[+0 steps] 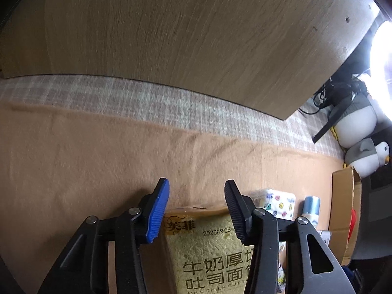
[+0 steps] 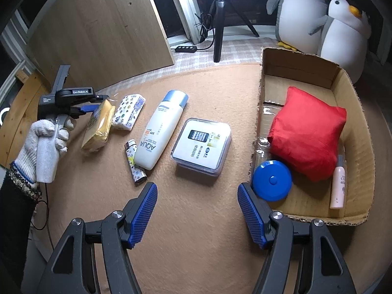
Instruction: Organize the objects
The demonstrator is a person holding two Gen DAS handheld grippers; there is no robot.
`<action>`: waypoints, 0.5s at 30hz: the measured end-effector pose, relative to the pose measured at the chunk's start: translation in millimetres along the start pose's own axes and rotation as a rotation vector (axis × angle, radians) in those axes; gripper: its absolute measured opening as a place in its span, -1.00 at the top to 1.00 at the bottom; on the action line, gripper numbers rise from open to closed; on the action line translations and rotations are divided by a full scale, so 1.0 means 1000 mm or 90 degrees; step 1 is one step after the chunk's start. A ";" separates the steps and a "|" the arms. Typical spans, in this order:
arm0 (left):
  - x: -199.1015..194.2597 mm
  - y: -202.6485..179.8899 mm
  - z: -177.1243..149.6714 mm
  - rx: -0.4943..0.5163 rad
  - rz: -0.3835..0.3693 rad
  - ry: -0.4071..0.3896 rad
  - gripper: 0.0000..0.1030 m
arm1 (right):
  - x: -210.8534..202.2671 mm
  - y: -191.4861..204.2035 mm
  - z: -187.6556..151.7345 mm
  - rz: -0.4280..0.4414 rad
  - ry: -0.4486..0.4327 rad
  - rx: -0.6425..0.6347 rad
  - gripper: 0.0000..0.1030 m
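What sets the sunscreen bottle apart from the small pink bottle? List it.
The sunscreen bottle lies on the tan mat, outside the cardboard box; the small pink bottle lies inside it. The sunscreen bottle is white, blue-capped and clearly bigger; the small pink bottle is slim with a pale cap. Both lie flat.

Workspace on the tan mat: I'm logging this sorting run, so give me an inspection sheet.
Surface: tan mat over checked cloth.
Job's things: bread packet, tissue pack, sunscreen bottle, lighter and clear case on the mat; red pouch, blue tape measure, pink bottle in the cardboard box.
Clutter: nothing seen.
Grippers: left hand-held gripper open around the bread packet; right hand-held gripper open, empty.
Cables: power strip lead by the tripod.
Surroundings: wooden board, penguin plushes.
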State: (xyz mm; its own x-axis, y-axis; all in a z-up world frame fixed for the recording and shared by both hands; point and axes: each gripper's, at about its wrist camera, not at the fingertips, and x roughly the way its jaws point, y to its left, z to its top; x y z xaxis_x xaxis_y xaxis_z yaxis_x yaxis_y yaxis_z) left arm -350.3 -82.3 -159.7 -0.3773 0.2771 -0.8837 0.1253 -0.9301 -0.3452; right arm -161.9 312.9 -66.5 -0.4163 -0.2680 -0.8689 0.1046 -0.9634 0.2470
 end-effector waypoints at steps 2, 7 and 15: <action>-0.003 -0.002 -0.007 0.011 0.000 -0.002 0.07 | 0.002 0.001 0.001 0.002 0.003 -0.001 -0.25; -0.010 -0.007 -0.029 0.027 0.000 -0.007 0.09 | 0.007 0.009 0.006 0.013 0.009 -0.004 -0.25; -0.017 -0.018 -0.077 0.059 -0.016 -0.014 0.10 | 0.013 0.030 0.013 0.041 0.016 -0.021 -0.25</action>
State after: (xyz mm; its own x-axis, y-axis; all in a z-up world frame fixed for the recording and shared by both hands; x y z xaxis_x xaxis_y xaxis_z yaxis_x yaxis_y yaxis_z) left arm -275.8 -51.8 -162.4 -0.3998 0.2958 -0.8676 0.0306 -0.9417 -0.3352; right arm -176.5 280.8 -65.2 -0.3845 -0.3298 -0.8622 0.1610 -0.9437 0.2891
